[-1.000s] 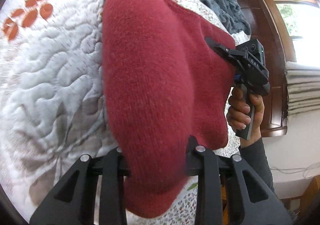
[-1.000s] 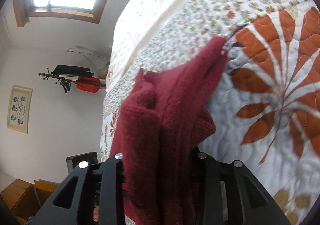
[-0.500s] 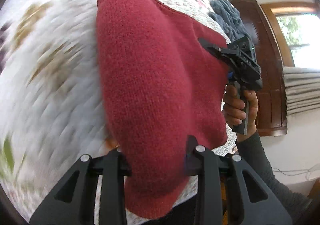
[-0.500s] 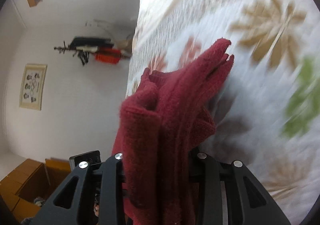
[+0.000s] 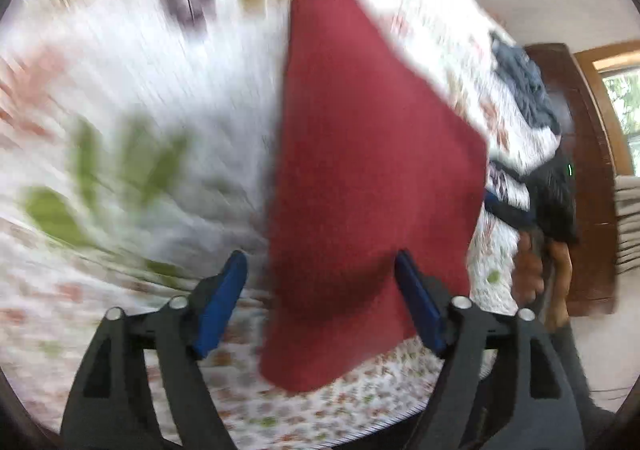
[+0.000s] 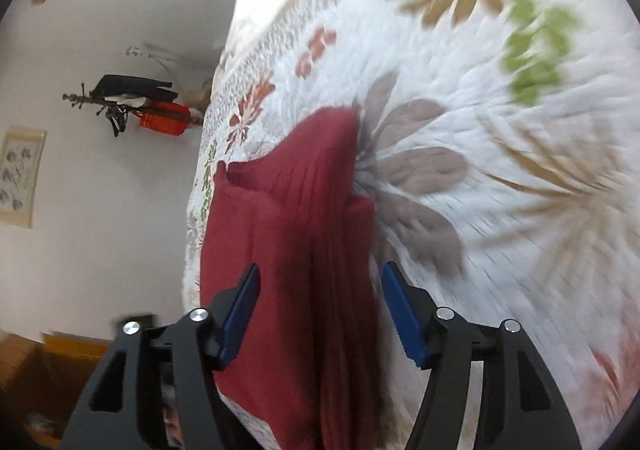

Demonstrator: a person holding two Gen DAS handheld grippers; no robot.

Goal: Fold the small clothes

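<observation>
Left and right wrist views, both smeared by motion blur. The left tool (image 5: 320, 282) has its blue-padded fingers (image 5: 220, 302) spread wide; the red knitted garment (image 5: 372, 178) lies between them, its edge against the right-hand pad and clear of the left-hand one, so nothing is clamped. The right tool (image 6: 318, 306) likewise stands with its jaws apart, the same red knitted garment (image 6: 296, 250) passing between the pads without being pinched. The garment lies on the bed, on a white quilt (image 5: 132, 98) patterned with green, brown and red leaf motifs, and appears in the right wrist view as a stack of folded layers with ribbed edges, close to the bed's edge. In the left wrist view the right tool (image 5: 548, 194) is seen beyond the garment's far corner, gripped by a hand (image 5: 536, 270) below it; blur hides its fingers there. A blue-grey knitted item (image 5: 524, 86) rests farther up the bed near a dark wooden frame (image 5: 584, 170). The right wrist view also takes in a white wall, a framed picture (image 6: 20, 178) and a coat rack (image 6: 120, 98).
</observation>
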